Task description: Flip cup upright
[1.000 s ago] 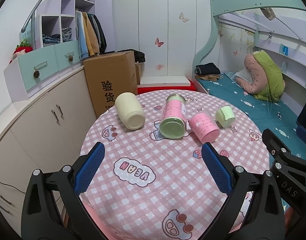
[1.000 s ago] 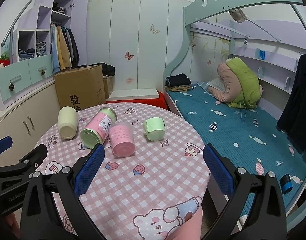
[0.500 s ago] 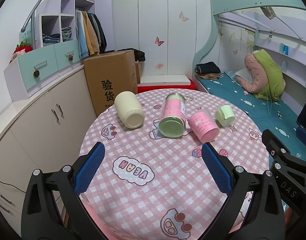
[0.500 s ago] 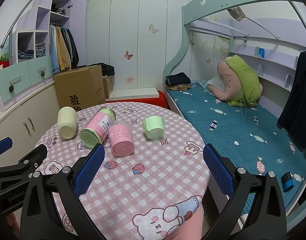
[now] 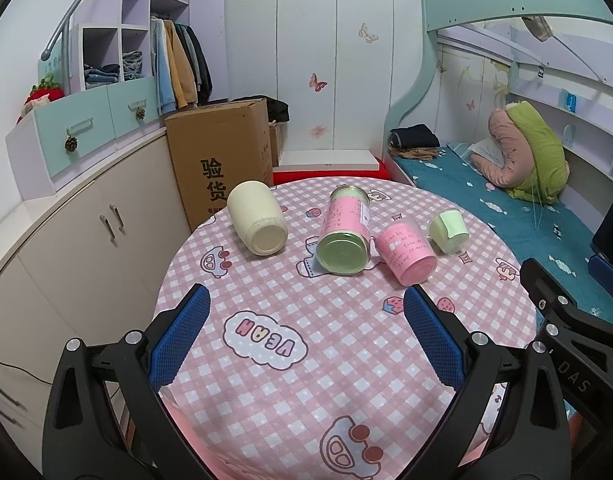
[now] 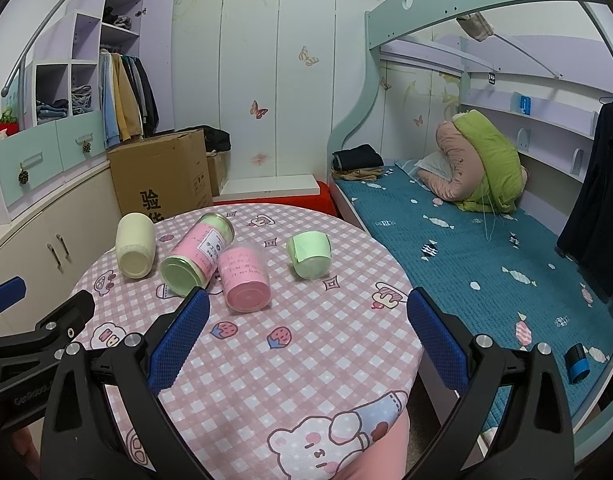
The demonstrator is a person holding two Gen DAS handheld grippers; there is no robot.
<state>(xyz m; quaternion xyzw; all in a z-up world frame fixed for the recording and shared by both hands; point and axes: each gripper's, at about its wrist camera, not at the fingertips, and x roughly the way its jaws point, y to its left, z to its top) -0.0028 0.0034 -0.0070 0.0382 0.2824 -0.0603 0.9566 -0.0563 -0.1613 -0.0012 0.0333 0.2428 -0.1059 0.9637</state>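
Both claws hover level above the near edge of the round surface [image 5: 346, 380], pointing forward across it toward the far edge. The left claw [image 5: 304, 336] has its blue-padded fingers [image 5: 180, 338] spread wide apart with nothing between them, and it sits over the near left part of the surface. The right claw [image 6: 306, 338] is likewise spread wide and holds nothing, poised over the near right edge; in the left wrist view its black frame shows at the right. Four containers lie on their sides in a row across the far half of the surface, bottoms turned toward the claws. The cream cup [image 5: 258, 224] lies nearest the far left edge, apart from the others. The pink-labelled green jar [image 5: 345, 240] lies in the middle, with the pink cup [image 5: 408, 254] just beside it on the right, seemingly touching. The small green cup [image 6: 309, 254] lies toward the far right edge, a little apart from the pink cup.
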